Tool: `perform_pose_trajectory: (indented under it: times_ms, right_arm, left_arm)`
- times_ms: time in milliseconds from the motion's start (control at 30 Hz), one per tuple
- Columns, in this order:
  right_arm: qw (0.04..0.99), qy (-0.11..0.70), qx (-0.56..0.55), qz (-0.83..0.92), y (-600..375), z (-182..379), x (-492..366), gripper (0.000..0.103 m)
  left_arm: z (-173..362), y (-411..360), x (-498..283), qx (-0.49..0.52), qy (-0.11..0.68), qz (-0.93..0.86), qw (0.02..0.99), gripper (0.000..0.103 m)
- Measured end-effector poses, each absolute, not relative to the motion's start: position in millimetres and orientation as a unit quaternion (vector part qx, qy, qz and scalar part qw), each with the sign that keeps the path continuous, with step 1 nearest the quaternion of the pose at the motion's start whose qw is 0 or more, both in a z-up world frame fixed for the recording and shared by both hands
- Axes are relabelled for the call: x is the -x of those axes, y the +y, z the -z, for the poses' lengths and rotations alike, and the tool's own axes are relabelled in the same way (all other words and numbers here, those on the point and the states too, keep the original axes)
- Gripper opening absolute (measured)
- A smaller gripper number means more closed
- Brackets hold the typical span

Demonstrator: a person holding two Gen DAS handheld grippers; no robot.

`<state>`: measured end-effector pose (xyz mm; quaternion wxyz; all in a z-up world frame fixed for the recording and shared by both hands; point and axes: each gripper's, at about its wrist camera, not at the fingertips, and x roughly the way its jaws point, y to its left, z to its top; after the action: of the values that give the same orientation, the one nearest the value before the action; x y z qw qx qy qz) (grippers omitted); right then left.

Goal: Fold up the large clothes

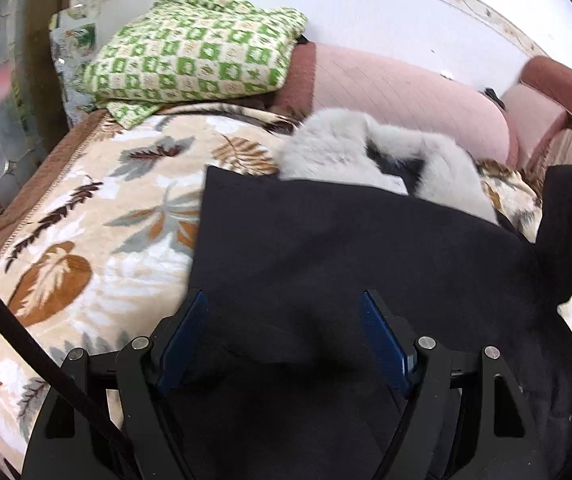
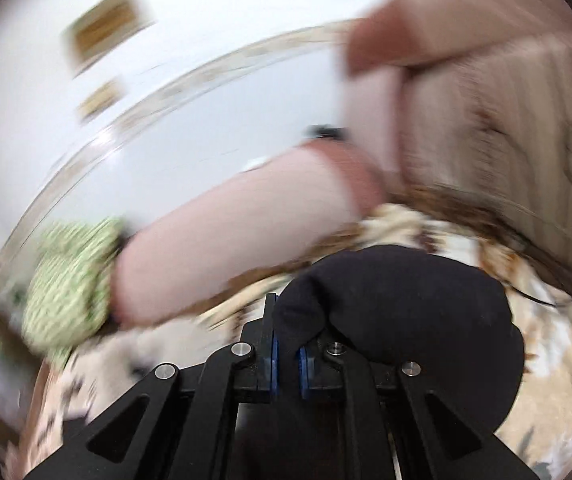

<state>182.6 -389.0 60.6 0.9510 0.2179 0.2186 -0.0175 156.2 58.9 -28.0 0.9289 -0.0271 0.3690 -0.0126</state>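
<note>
A large black garment (image 1: 346,248) with a grey fur collar (image 1: 338,152) lies spread on a leaf-patterned bed cover (image 1: 97,216). My left gripper (image 1: 286,320) hovers over its near part, jaws wide apart, the blue pads (image 1: 189,332) clear of the cloth. At the right edge of the left wrist view, a black flap (image 1: 570,232) of the garment stands lifted off the bed. In the blurred right wrist view, my right gripper (image 2: 288,344) is shut on a bunched fold of the black fabric (image 2: 406,300), which drapes over its right finger.
A folded green-checked blanket (image 1: 197,52) rests at the back left against a pink bolster (image 1: 398,92). Another pink cushion (image 1: 538,116) sits at the far right. A wooden post (image 1: 41,40) stands at the left. A black cable (image 1: 25,340) crosses the lower left.
</note>
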Motion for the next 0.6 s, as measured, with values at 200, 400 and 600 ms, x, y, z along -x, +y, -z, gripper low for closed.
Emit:
perform_pose_trajectory:
  times_ms: [200, 400, 600]
  right_arm:
    - [0.938, 0.308, -0.109, -0.117, -262, -20, -199, 0.008]
    - [0.916, 0.369, 0.011, -0.154, -180, 37, -195, 0.037]
    - [0.889, 0.402, 0.062, -0.211, -137, 56, -155, 0.071]
  left_arm:
    - [18, 83, -159, 0.056, 0.361, -0.009, 0.931, 0.077]
    - [11, 103, -161, 0.079, 0.354, -0.025, 0.932, 0.077]
    - [0, 121, -158, 0.112, 0.345, -0.029, 0.931, 0.077]
